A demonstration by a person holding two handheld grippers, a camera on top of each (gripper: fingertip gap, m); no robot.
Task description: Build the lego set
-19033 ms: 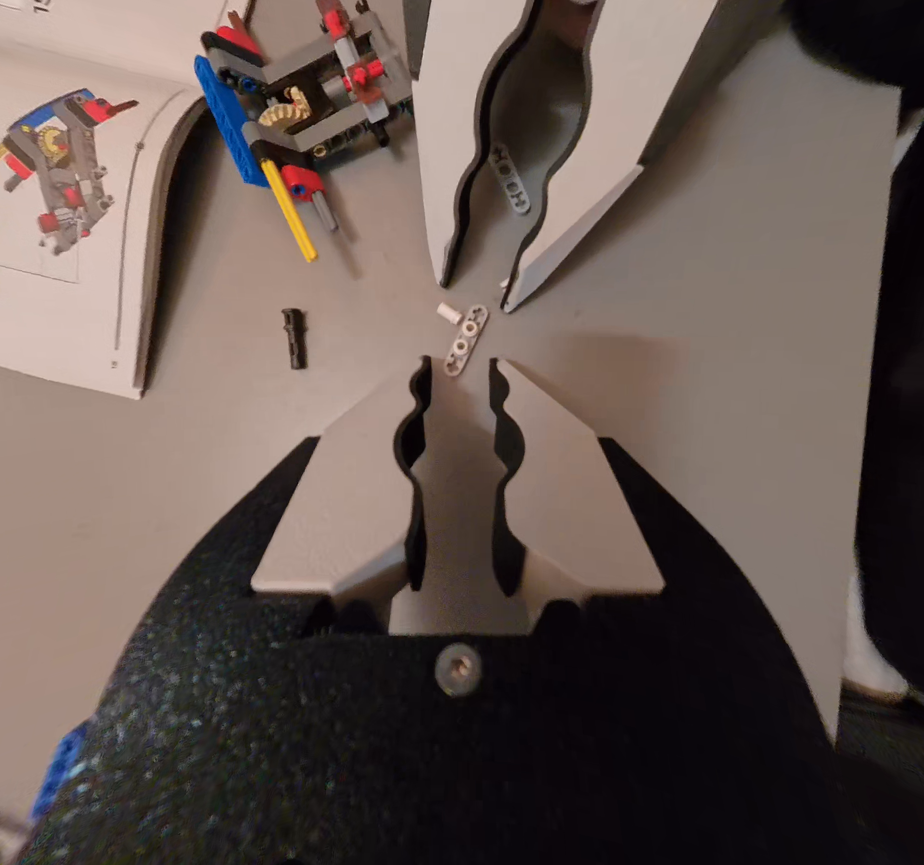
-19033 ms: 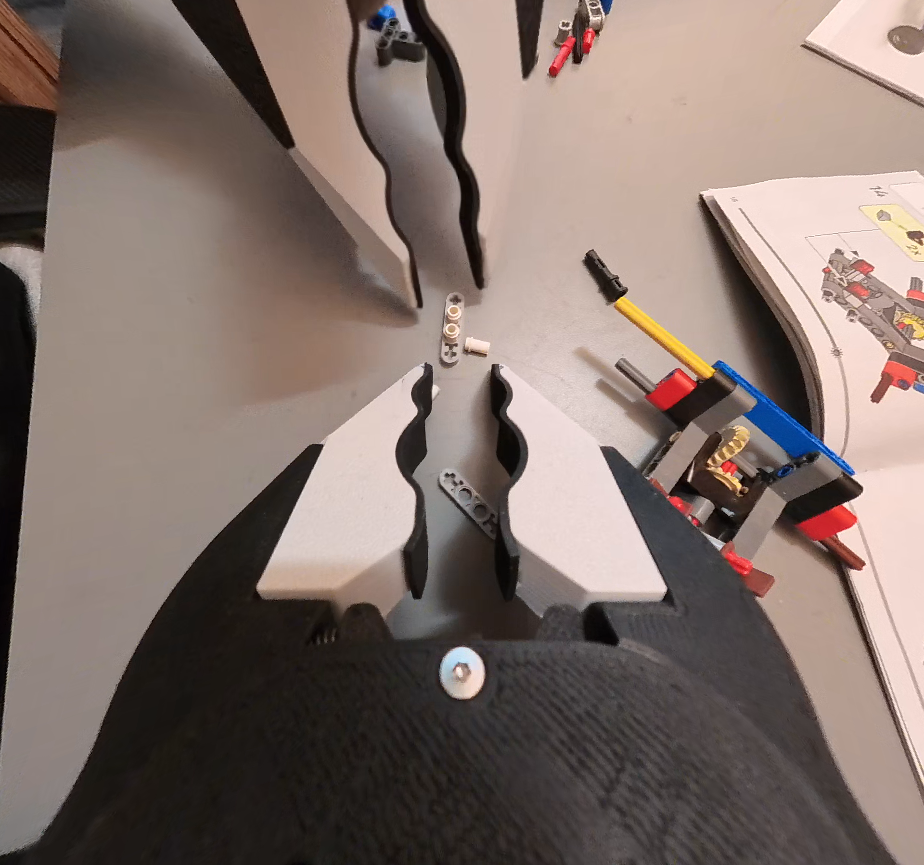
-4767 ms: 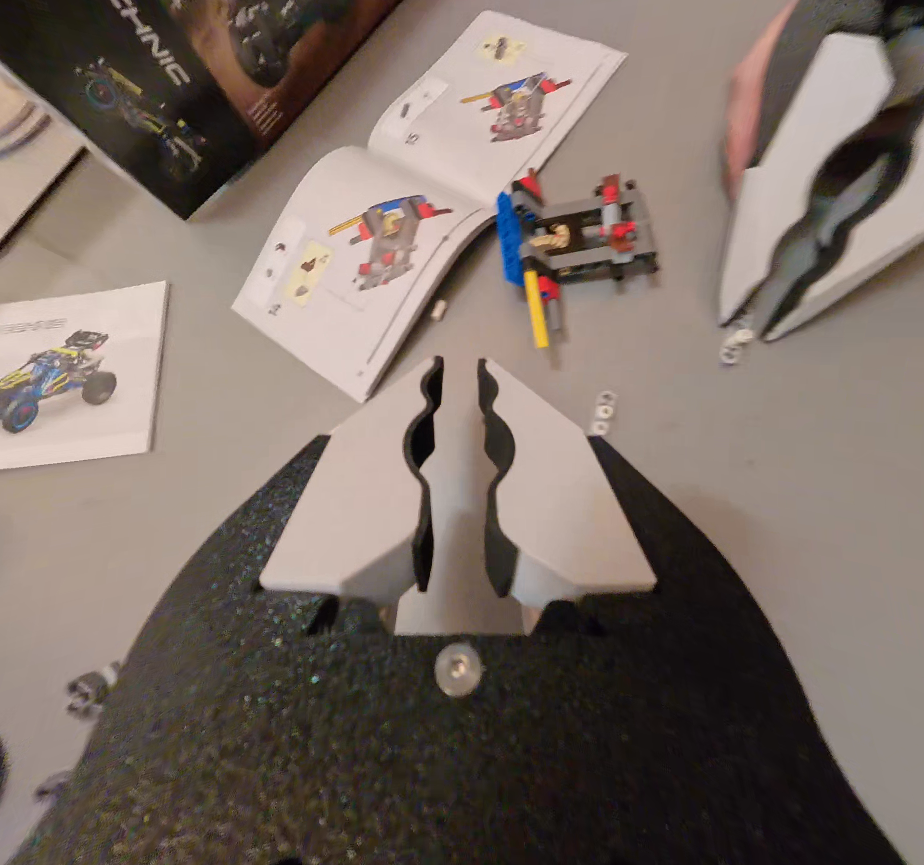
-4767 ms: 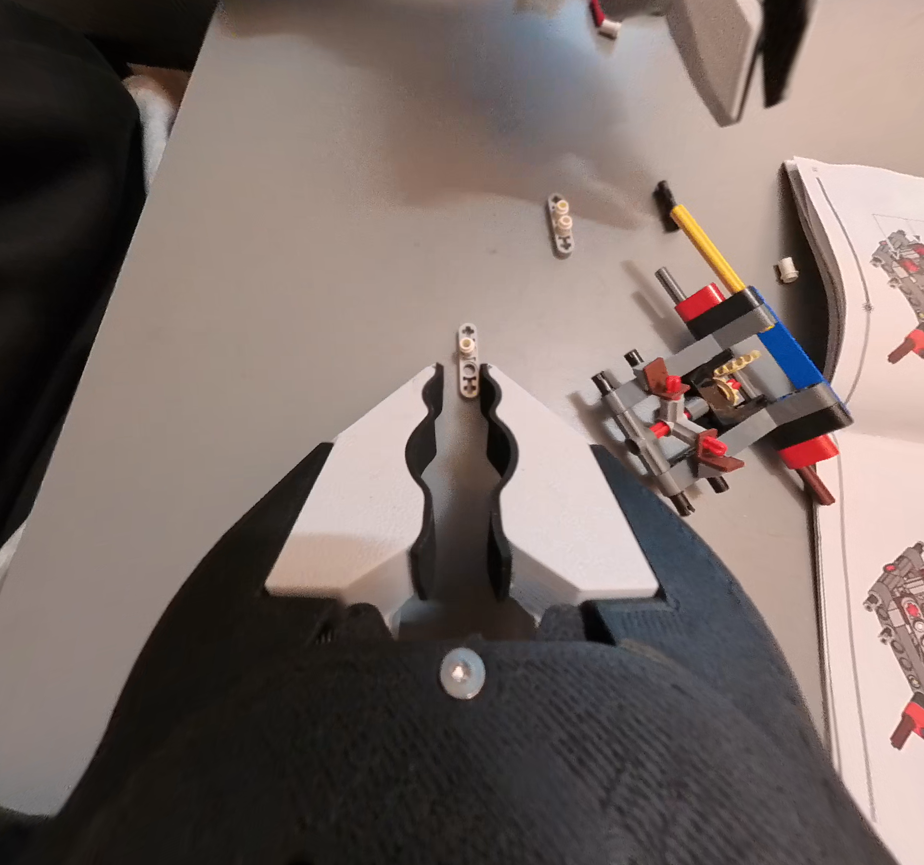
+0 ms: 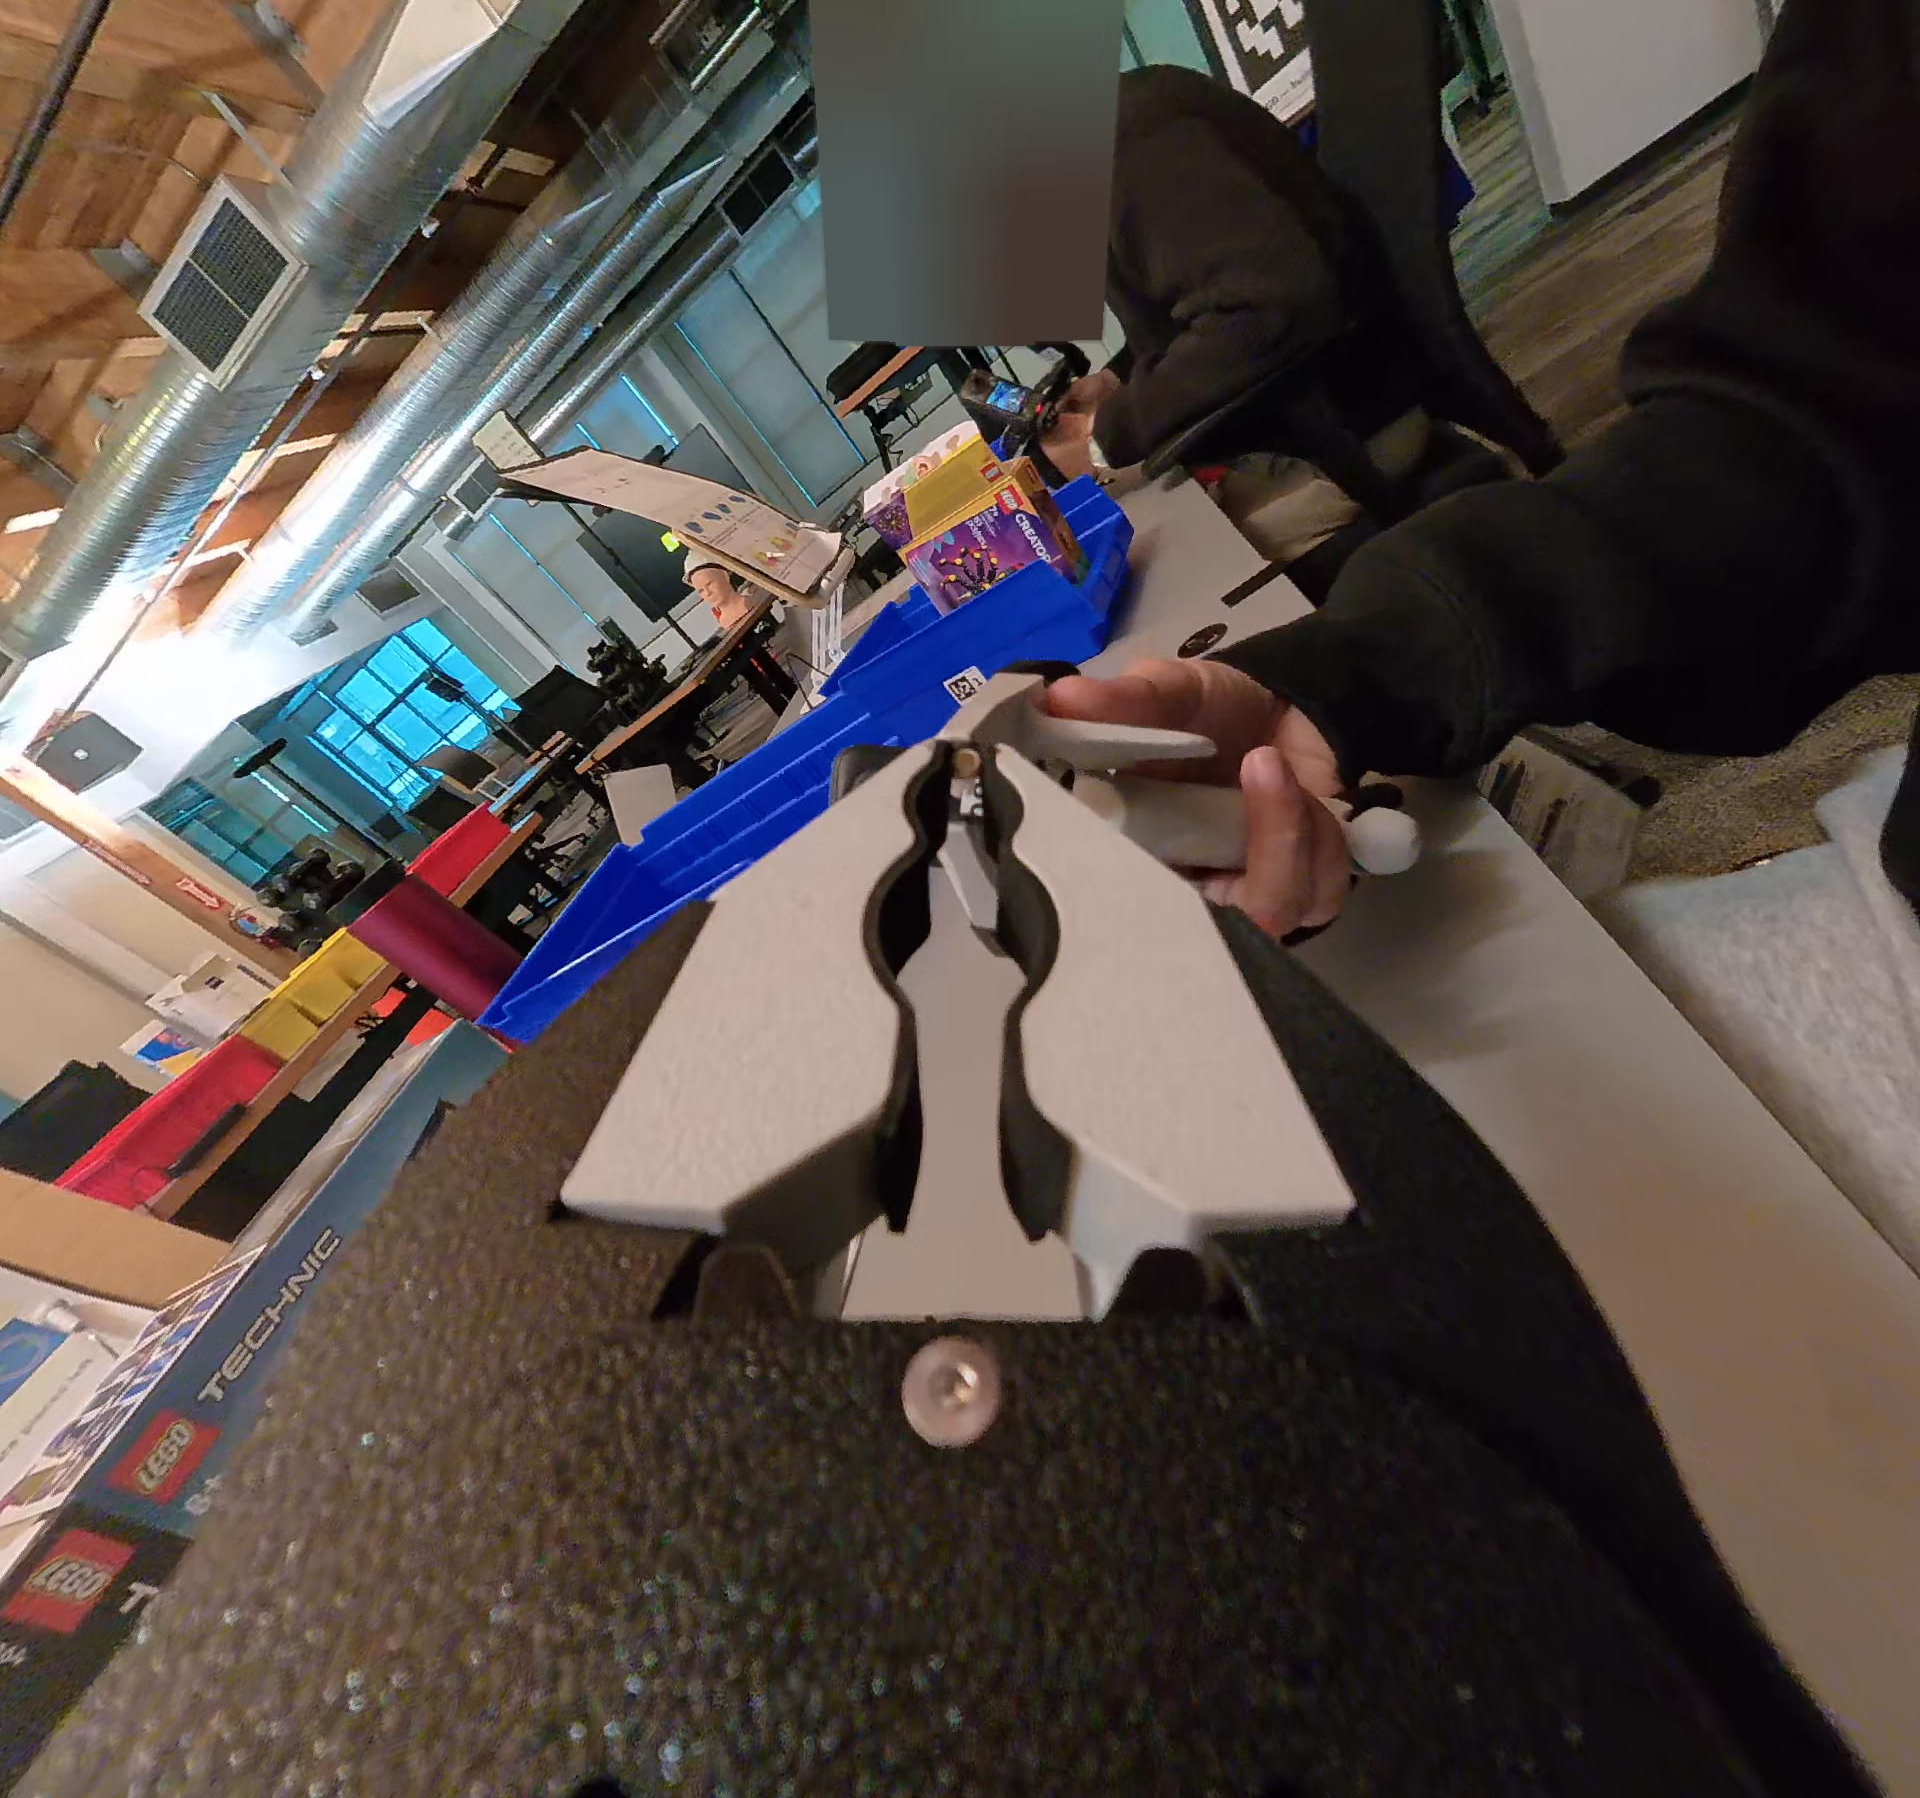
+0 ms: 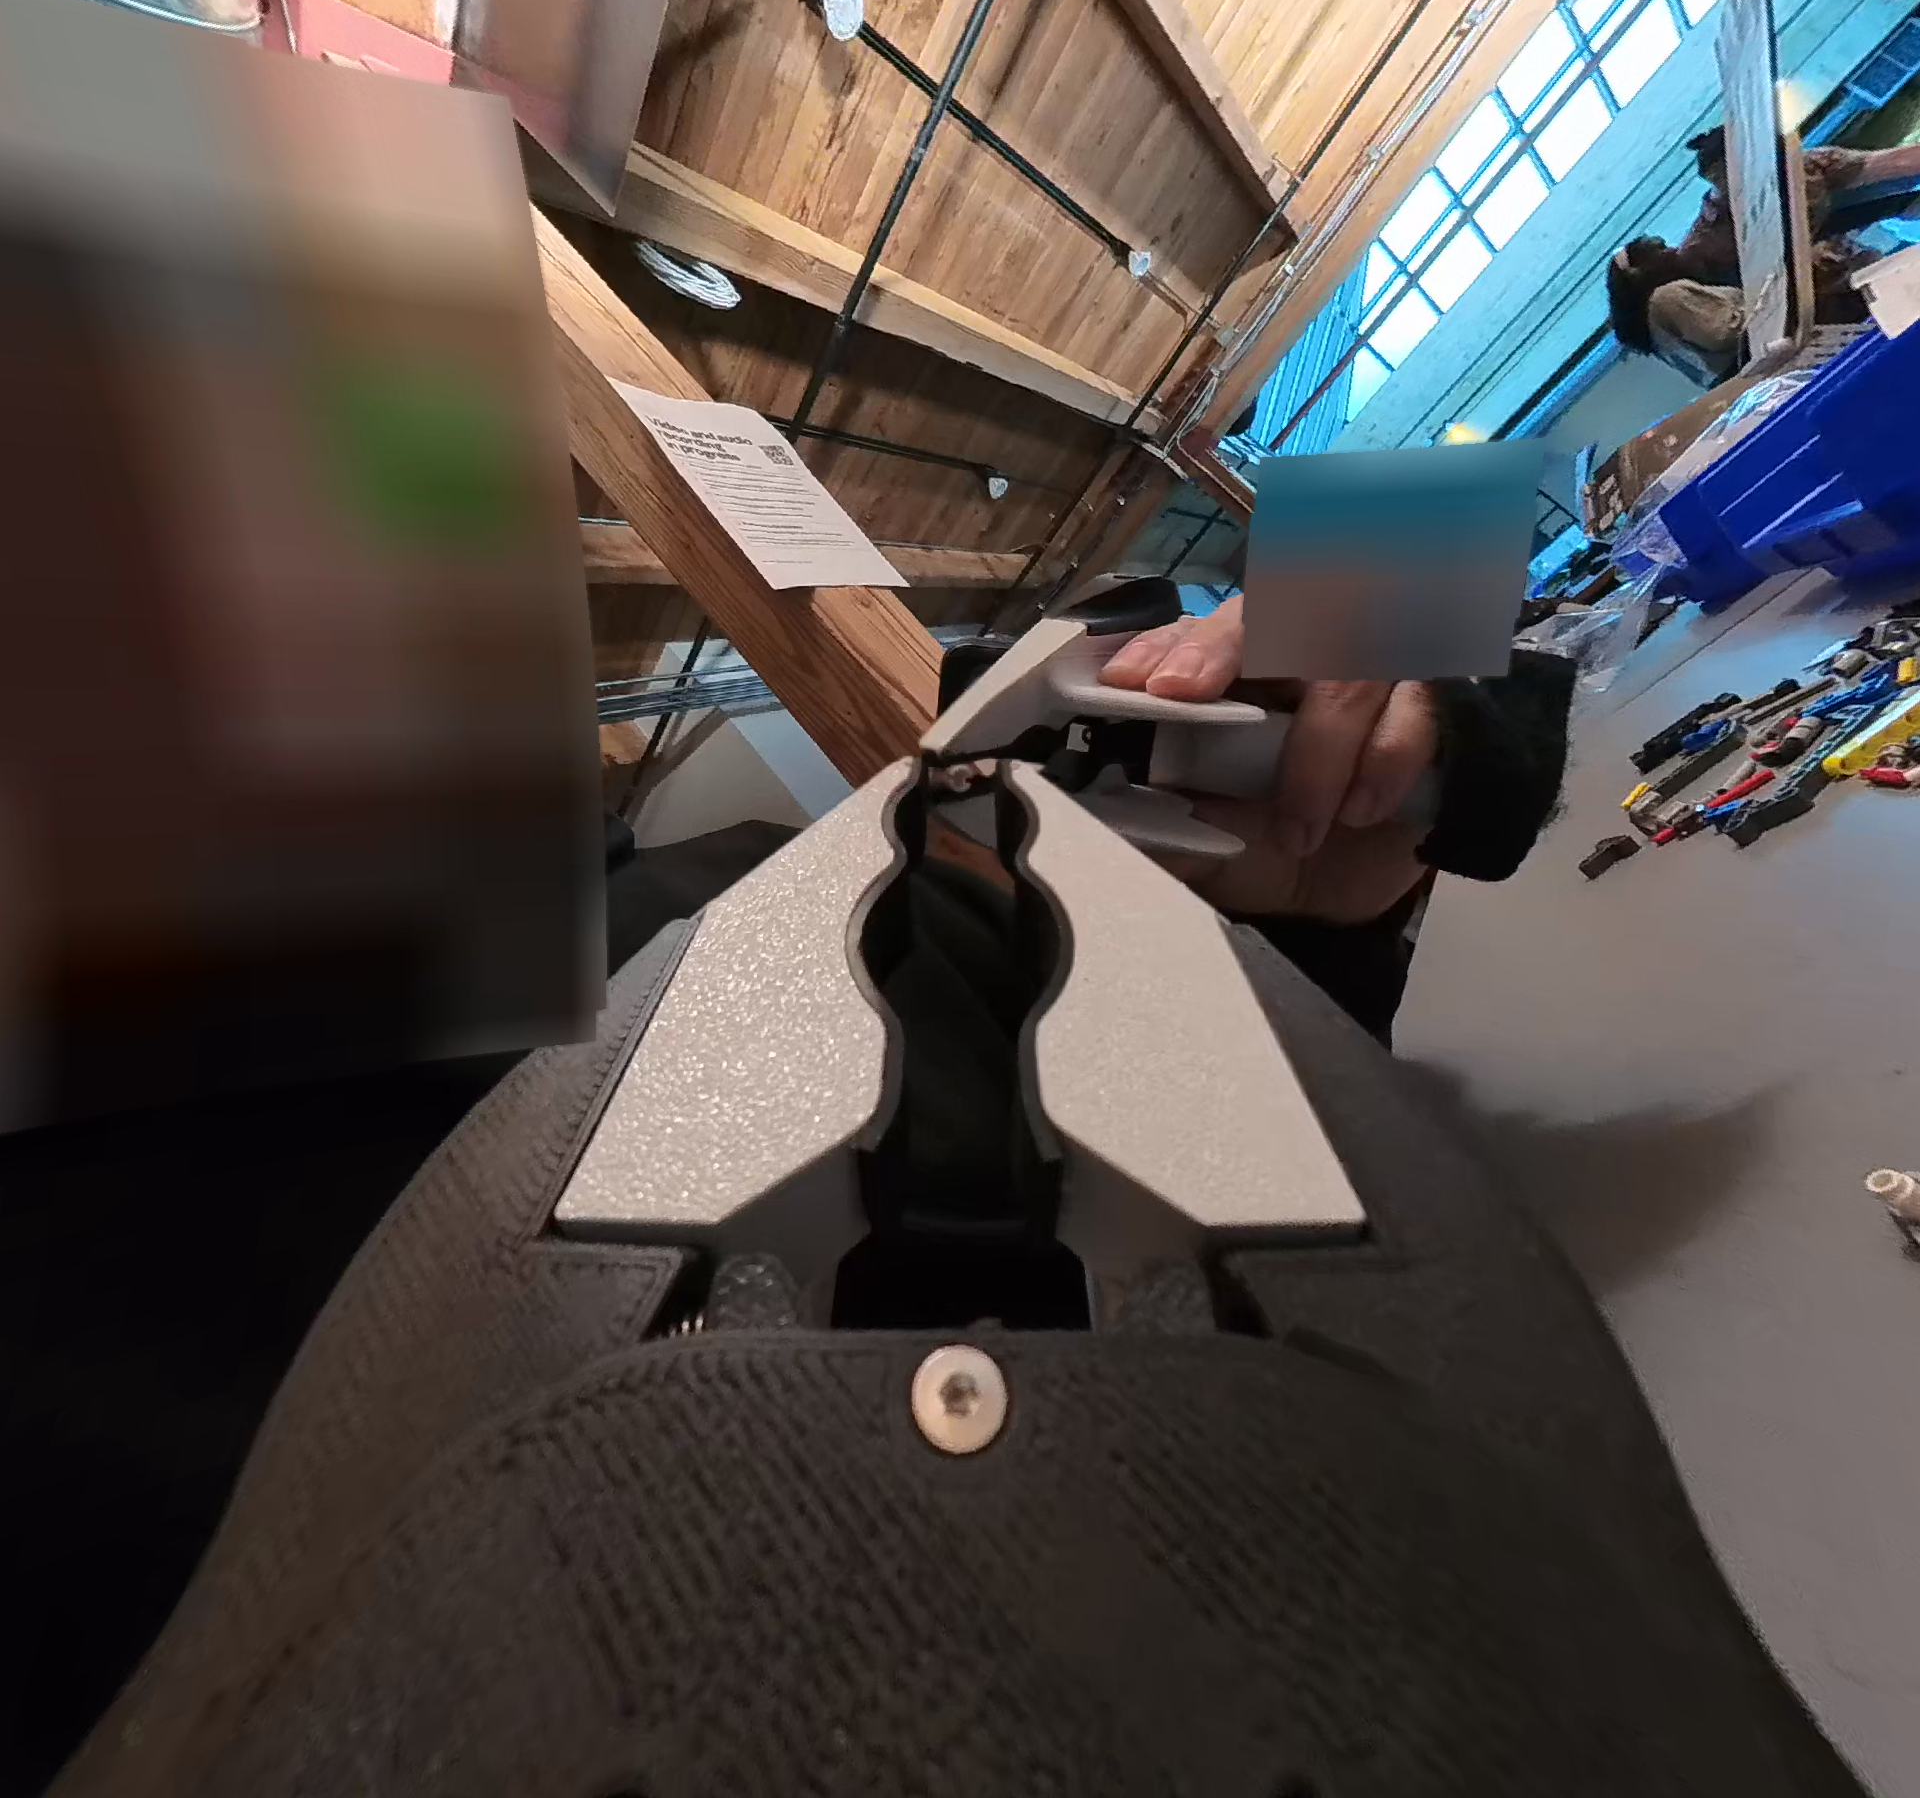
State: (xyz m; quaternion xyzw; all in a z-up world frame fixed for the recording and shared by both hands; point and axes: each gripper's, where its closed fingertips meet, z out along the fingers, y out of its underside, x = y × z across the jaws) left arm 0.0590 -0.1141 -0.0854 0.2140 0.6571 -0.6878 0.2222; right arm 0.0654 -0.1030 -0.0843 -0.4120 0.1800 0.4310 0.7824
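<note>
L tool [image 5: 968, 761], R tool [image 6: 961, 780] tips meet, each pinching tiny part, mostly hidden.

Both cameras ride behind my fingers, lifted off table, facing each other tip to tip at close range. Left wrist view looks level across table [image 5: 1538, 1073] toward right hand-held gripper [image 5: 1023, 709] at frame centre. Right wrist view tilts upward, left hand-held gripper [image 6: 935, 751] at centre, table [image 6: 1662, 969] at right.
</note>
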